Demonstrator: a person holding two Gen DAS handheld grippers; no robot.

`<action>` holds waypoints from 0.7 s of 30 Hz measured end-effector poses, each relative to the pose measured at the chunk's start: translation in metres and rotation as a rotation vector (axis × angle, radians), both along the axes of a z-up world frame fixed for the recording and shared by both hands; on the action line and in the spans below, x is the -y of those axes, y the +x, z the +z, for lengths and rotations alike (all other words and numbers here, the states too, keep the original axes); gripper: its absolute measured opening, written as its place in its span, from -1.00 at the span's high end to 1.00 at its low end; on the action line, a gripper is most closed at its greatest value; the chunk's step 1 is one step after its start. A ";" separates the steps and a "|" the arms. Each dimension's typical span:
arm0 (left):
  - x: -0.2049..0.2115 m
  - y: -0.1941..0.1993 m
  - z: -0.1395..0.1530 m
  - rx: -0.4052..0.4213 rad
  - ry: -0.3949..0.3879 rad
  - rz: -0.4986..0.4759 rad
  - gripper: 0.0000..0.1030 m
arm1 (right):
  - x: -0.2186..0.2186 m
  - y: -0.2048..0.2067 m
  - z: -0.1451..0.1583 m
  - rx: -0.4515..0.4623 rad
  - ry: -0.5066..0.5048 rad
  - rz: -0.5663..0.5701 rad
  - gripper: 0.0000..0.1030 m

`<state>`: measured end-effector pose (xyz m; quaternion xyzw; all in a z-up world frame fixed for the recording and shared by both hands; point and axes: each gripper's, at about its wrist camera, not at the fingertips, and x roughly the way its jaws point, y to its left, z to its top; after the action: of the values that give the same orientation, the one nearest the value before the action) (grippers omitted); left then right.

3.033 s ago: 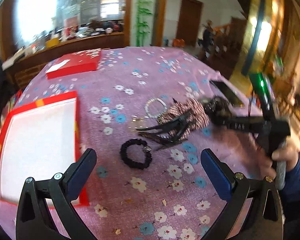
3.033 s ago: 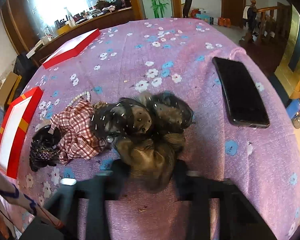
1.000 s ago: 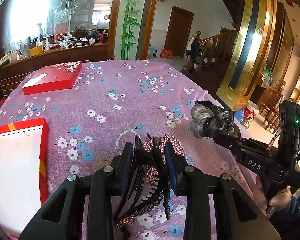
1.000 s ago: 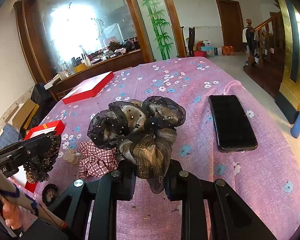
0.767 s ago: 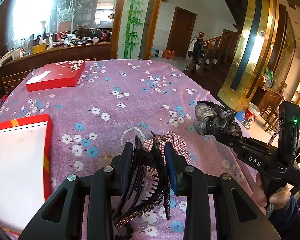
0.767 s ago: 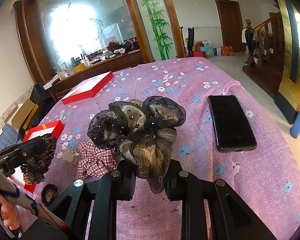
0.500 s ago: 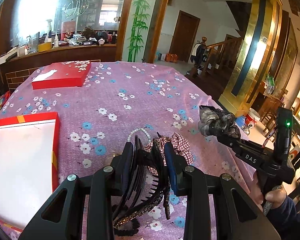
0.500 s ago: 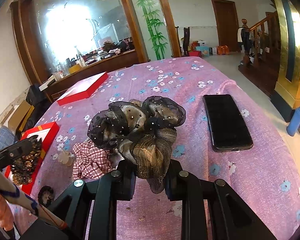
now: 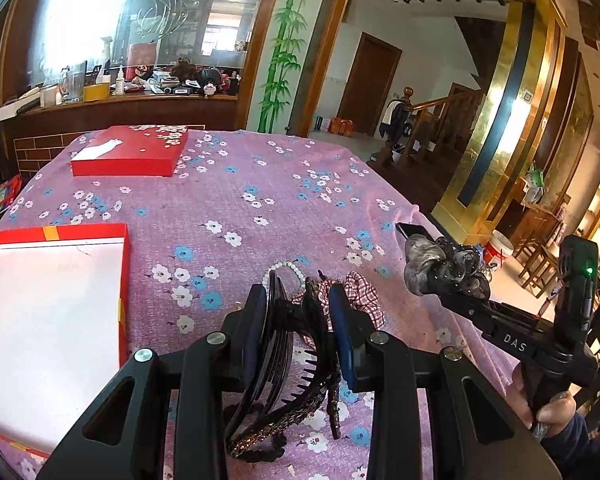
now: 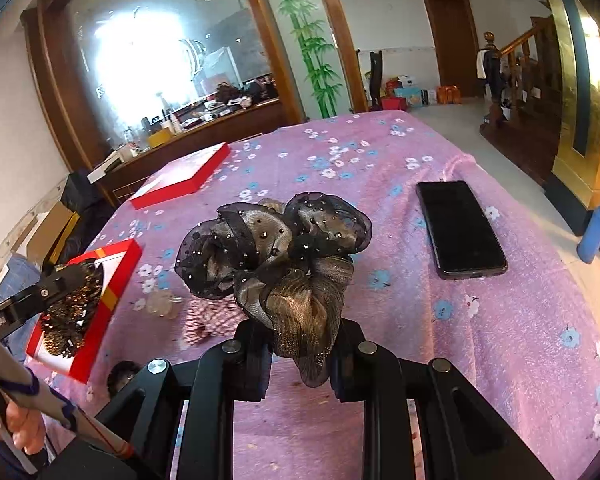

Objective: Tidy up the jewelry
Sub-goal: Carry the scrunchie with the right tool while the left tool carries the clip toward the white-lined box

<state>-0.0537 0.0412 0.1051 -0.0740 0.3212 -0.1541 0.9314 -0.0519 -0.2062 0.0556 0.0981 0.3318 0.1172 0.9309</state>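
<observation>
My left gripper point(image 9: 300, 336) is shut on a black hair claw clip point(image 9: 284, 364) with a beaded edge, held above the purple flowered tablecloth. It also shows in the right wrist view point(image 10: 70, 300), over the edge of the open red box point(image 10: 112, 280). My right gripper point(image 10: 300, 356) is shut on a black and gold mesh scrunchie point(image 10: 276, 248), lifted off the table; the scrunchie shows in the left wrist view point(image 9: 444, 268) at the right. The open red box with its white inside point(image 9: 48, 312) lies at the left. A plaid scrunchie point(image 9: 360, 296), a pearl bracelet point(image 9: 284, 270) and a black bead bracelet point(image 10: 122, 376) lie on the cloth.
A closed red box lid point(image 9: 132, 152) lies at the far side of the table. A black phone point(image 10: 460, 228) lies at the right, near the table edge. A wooden counter with clutter point(image 9: 120, 96) stands behind the table.
Both grippers have closed on their items and lifted them off the cloth. Over the last second the left gripper with the claw clip has drifted left toward the open red box.
</observation>
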 end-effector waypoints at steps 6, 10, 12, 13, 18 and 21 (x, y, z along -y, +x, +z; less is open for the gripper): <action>-0.020 -0.007 0.002 0.008 -0.012 0.034 0.40 | -0.016 -0.002 0.006 -0.007 -0.010 0.030 0.54; -0.037 -0.011 0.002 0.010 -0.027 0.067 0.40 | -0.029 -0.003 0.010 -0.005 -0.022 0.051 0.54; -0.047 -0.014 0.002 0.009 -0.033 0.086 0.40 | -0.037 -0.002 0.010 -0.012 -0.020 0.068 0.54; -0.051 -0.015 0.002 0.009 -0.035 0.092 0.40 | -0.041 -0.001 0.009 -0.016 -0.020 0.076 0.54; -0.072 -0.021 0.001 0.012 -0.045 0.130 0.40 | -0.058 0.002 0.010 -0.024 -0.037 0.114 0.54; -0.083 -0.024 0.000 0.015 -0.050 0.153 0.40 | -0.066 0.005 0.011 -0.026 -0.044 0.127 0.54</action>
<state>-0.0780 0.1245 0.1049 -0.1205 0.3036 -0.0910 0.9407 -0.0473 -0.1400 0.0669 0.0579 0.3518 0.1674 0.9192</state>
